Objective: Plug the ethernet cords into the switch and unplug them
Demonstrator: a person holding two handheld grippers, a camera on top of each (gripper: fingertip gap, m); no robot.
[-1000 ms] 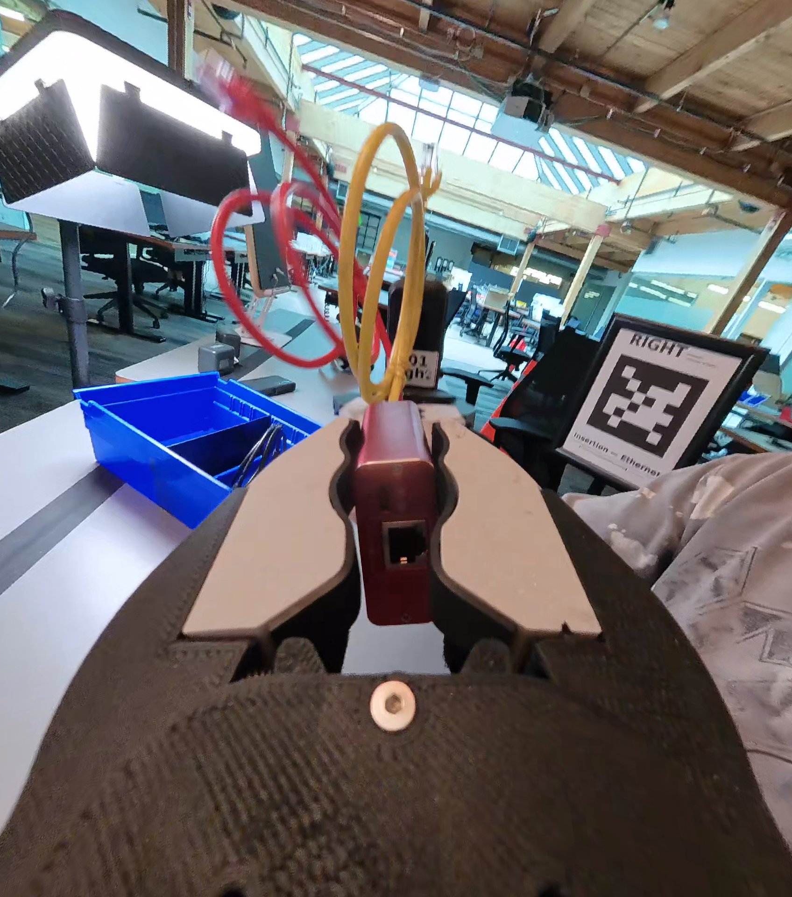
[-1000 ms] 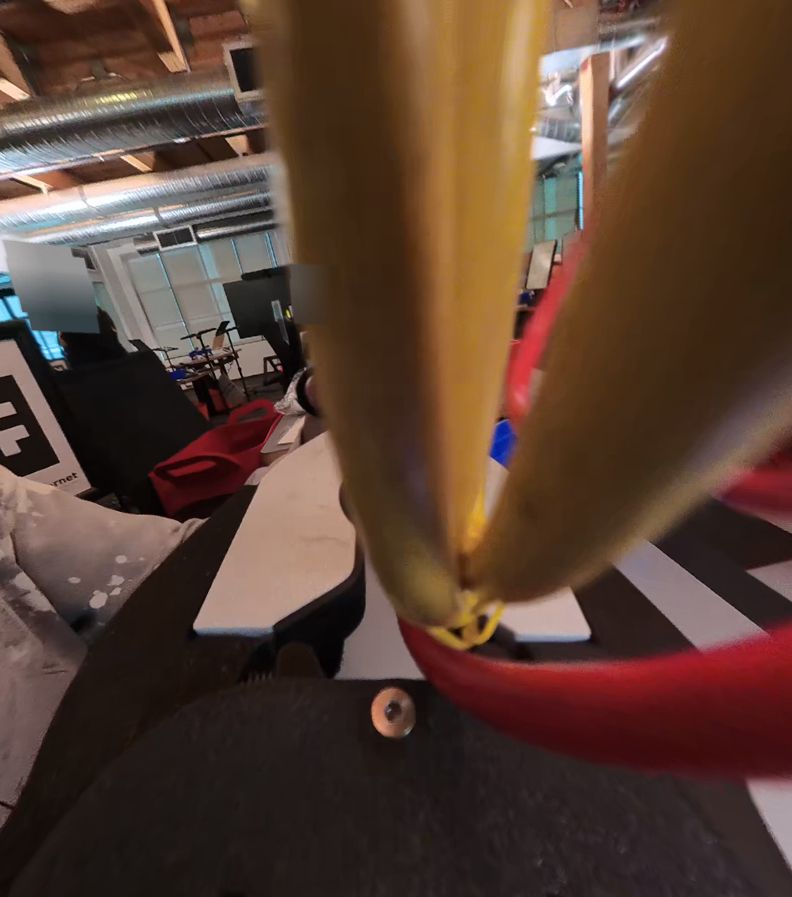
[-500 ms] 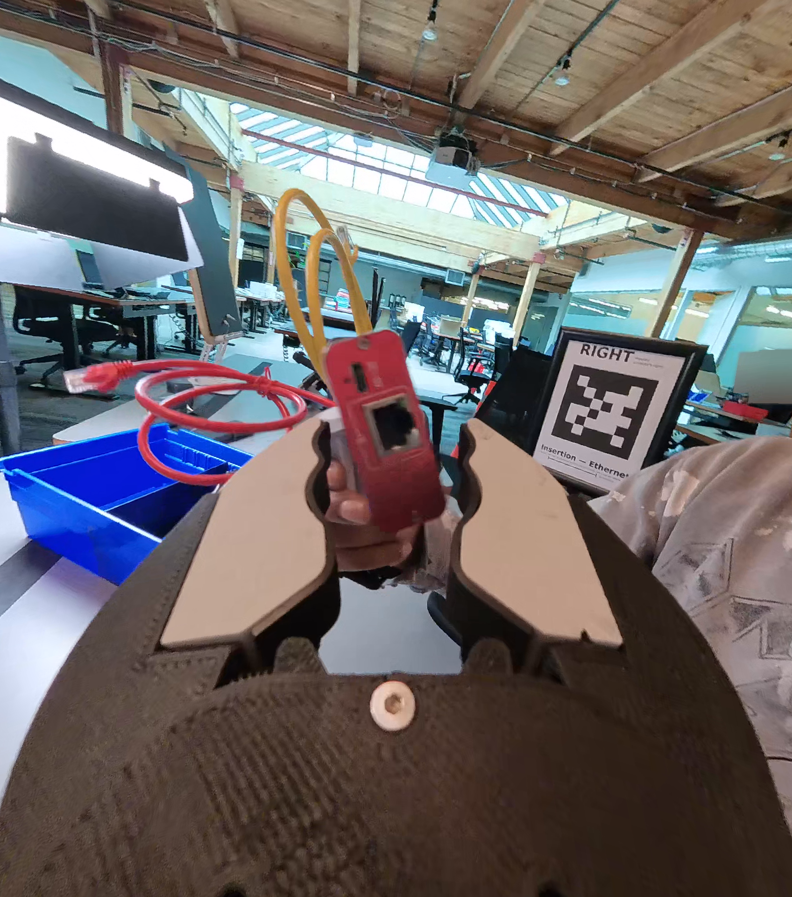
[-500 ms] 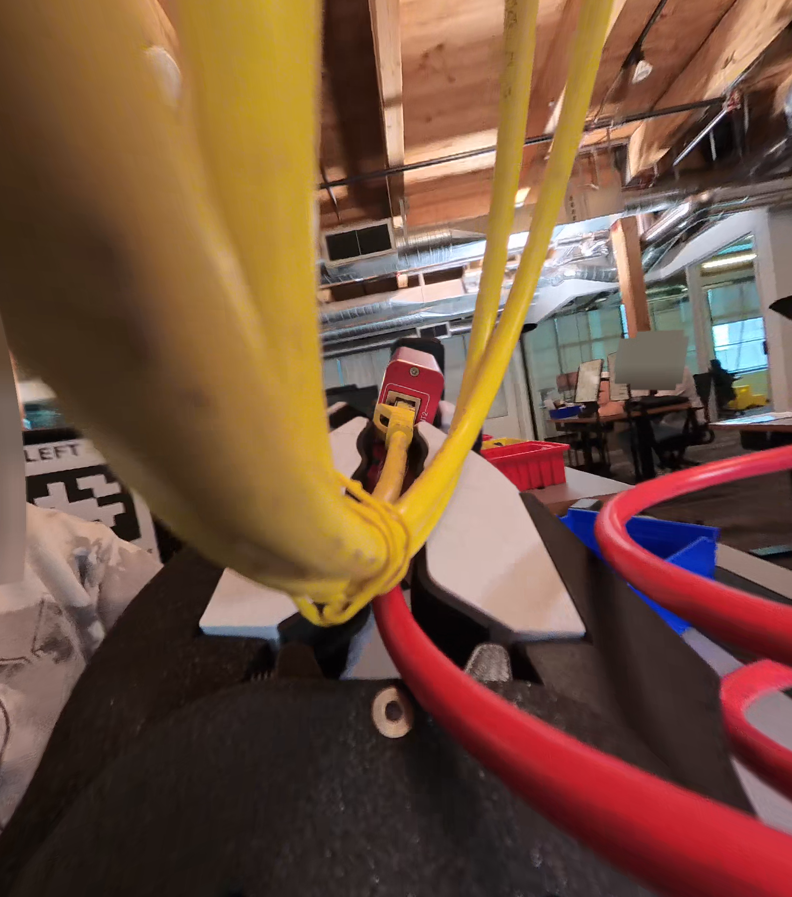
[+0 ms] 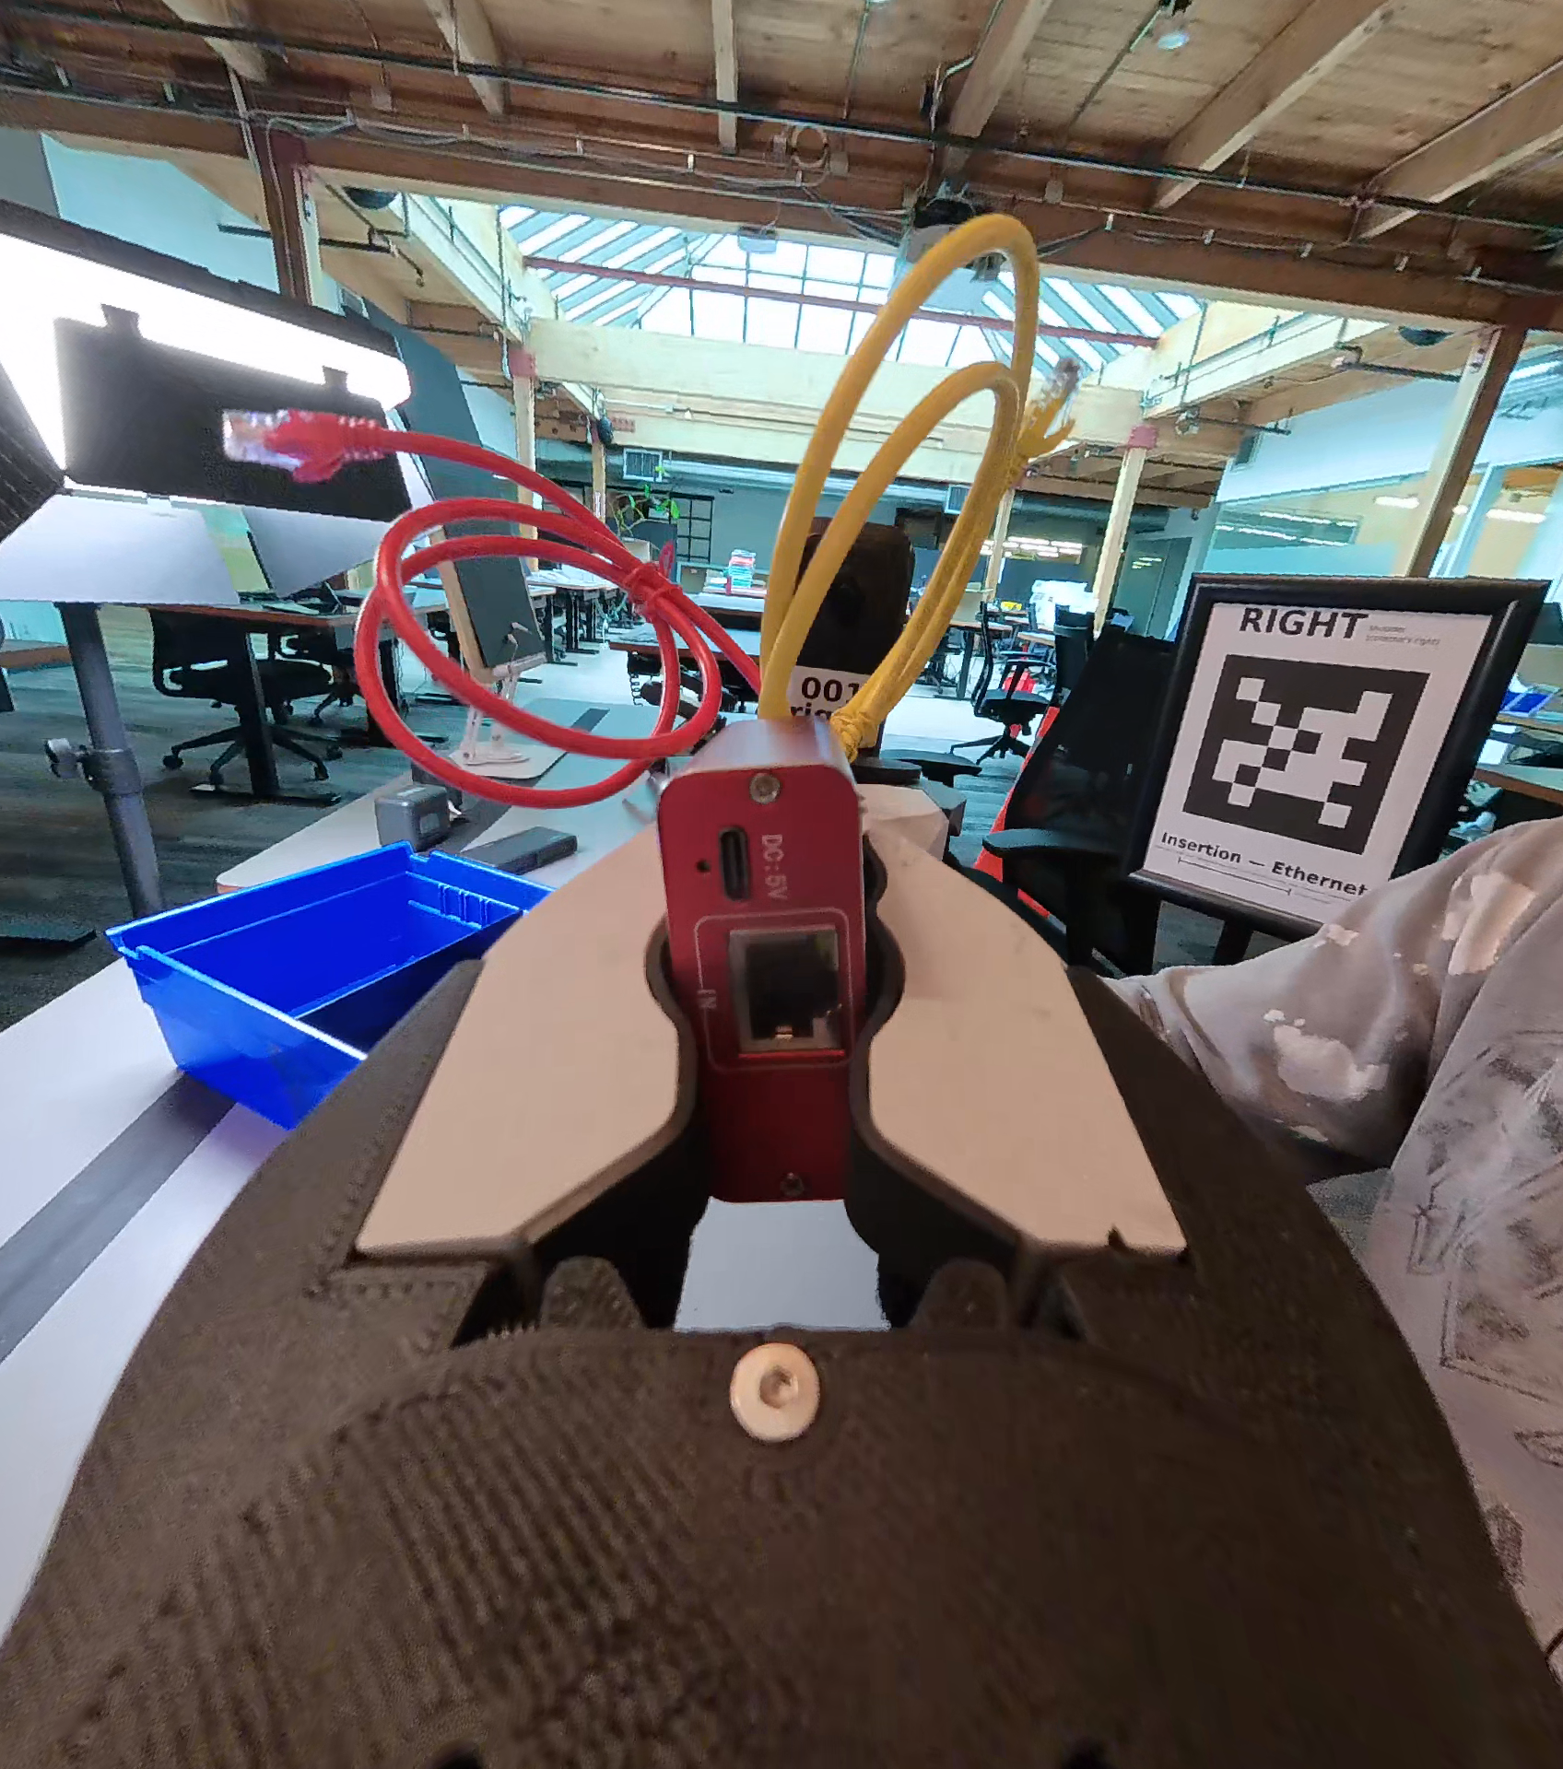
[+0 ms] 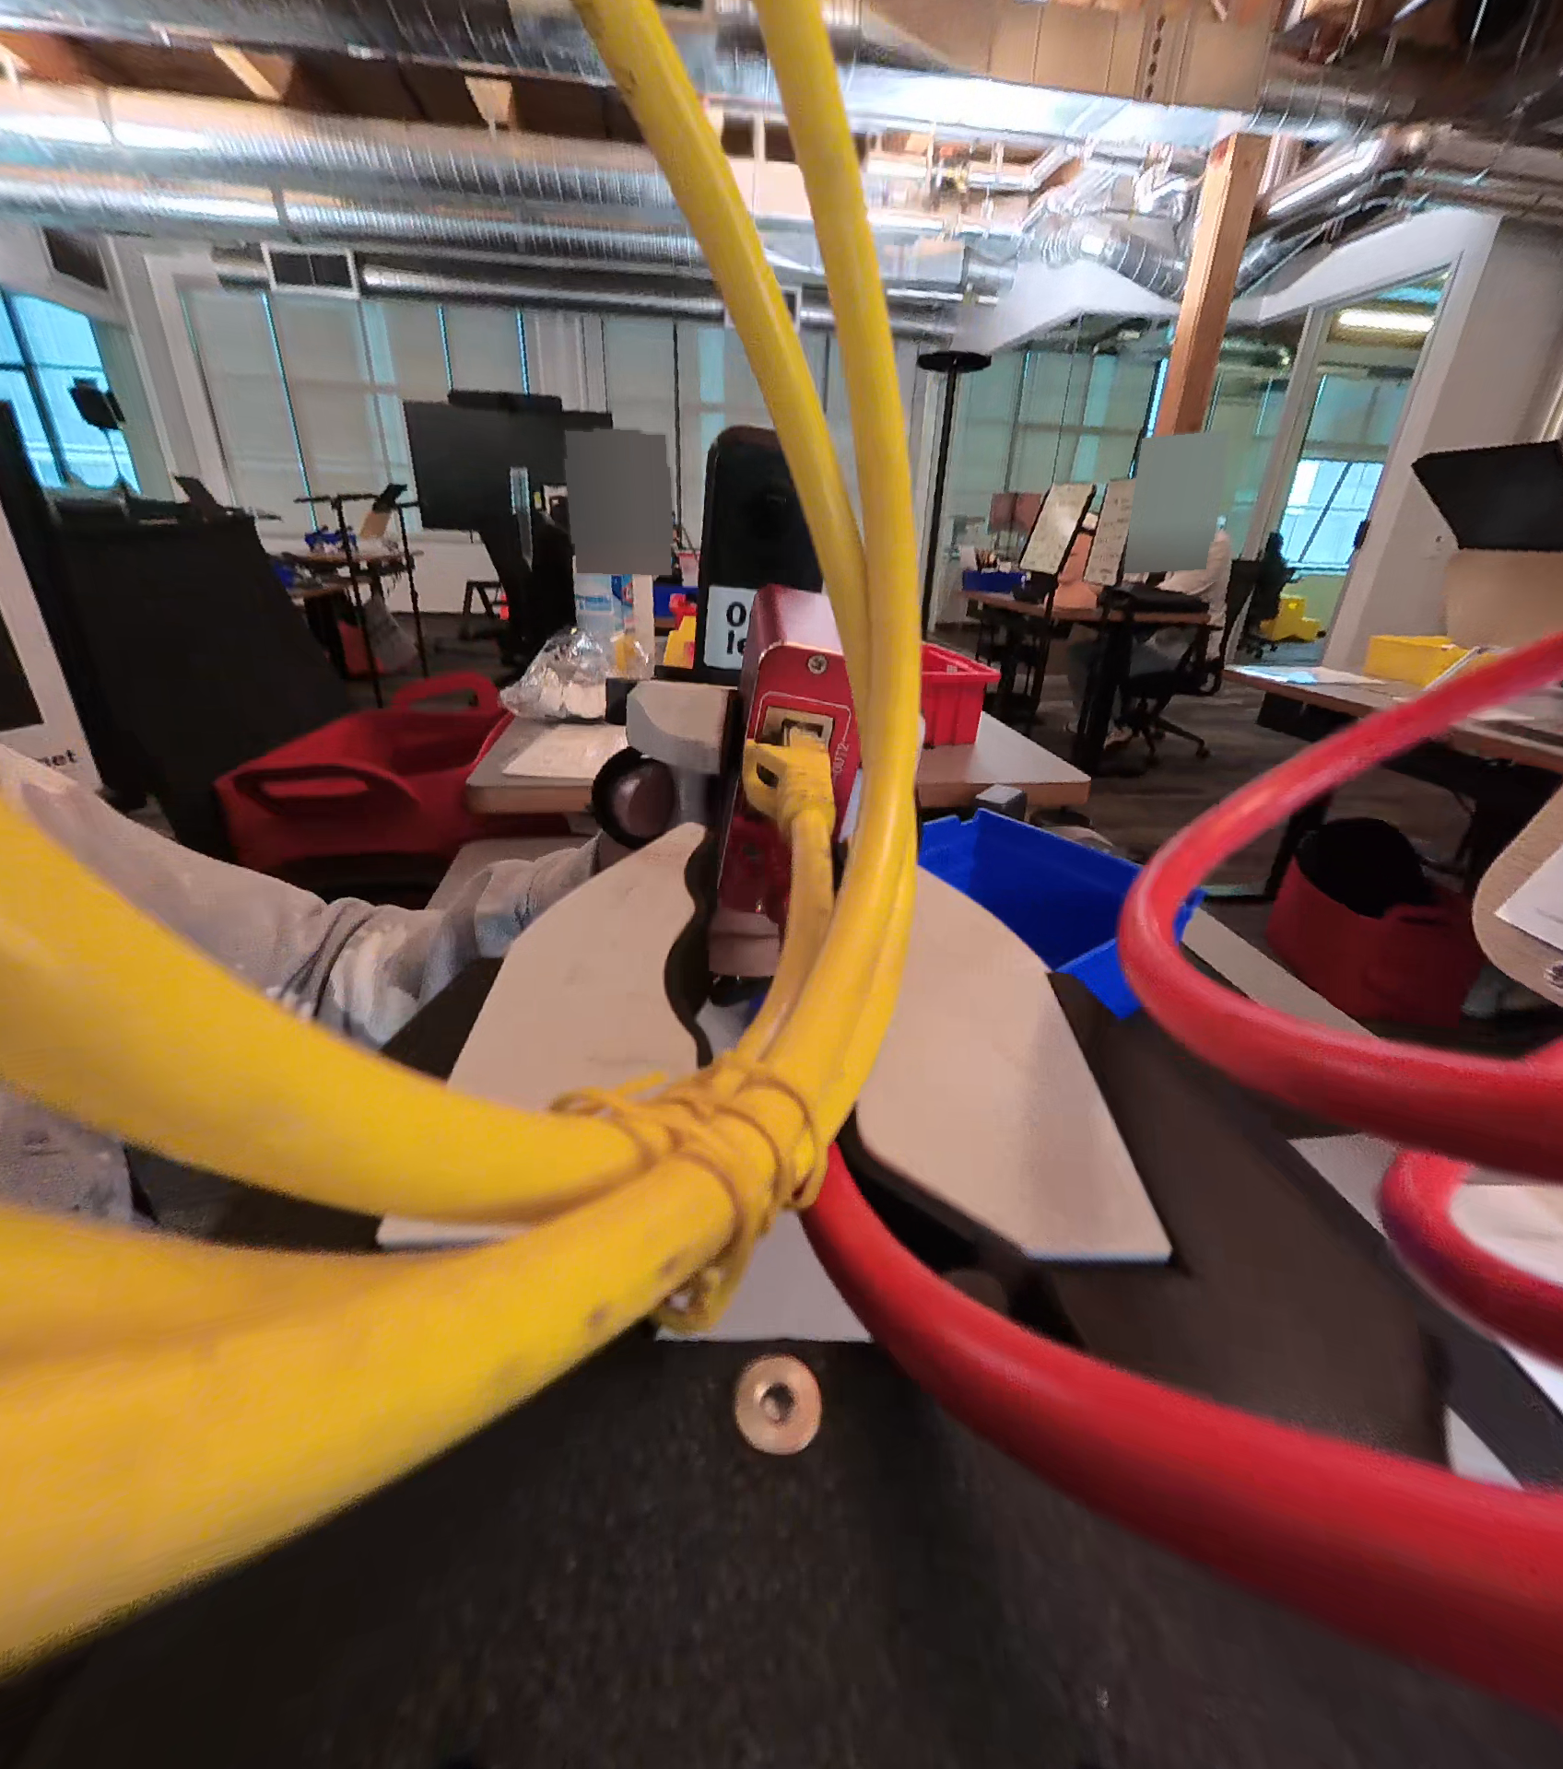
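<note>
Red switch [image 5: 773, 967]: upright, clamped in left gripper [image 5: 773, 1053]; yellow cord [image 6: 792, 794] plugged in, straight ahead of right gripper [image 6: 773, 1015], fingers apart, empty

Red switch [image 5: 763, 967]: smooth metal case w/ satin sheen, small metal screw near its top edge. Left hand-held gripper [image 5: 773, 1015]: matt grey, flat, smooth fingers [image 5: 548, 1072] on rough, ribbed black plastic body w/ a shiny metal screw. Yellow cable [image 6: 797, 862] & red cable [image 6: 1237, 1436]: smooth, glossy plastic jackets; yellow one scuffed, bound w/ thin twist tie. Blue bin [image 5: 318, 967]: glossy hard plastic. Worktop [image 5: 2, 1120]: smooth, matt pale surface. Sleeve [image 5: 1448, 1101]: soft cloth, mottled grey. Ceiling beams [image 5: 854, 67]: bare, rough wood.
</note>
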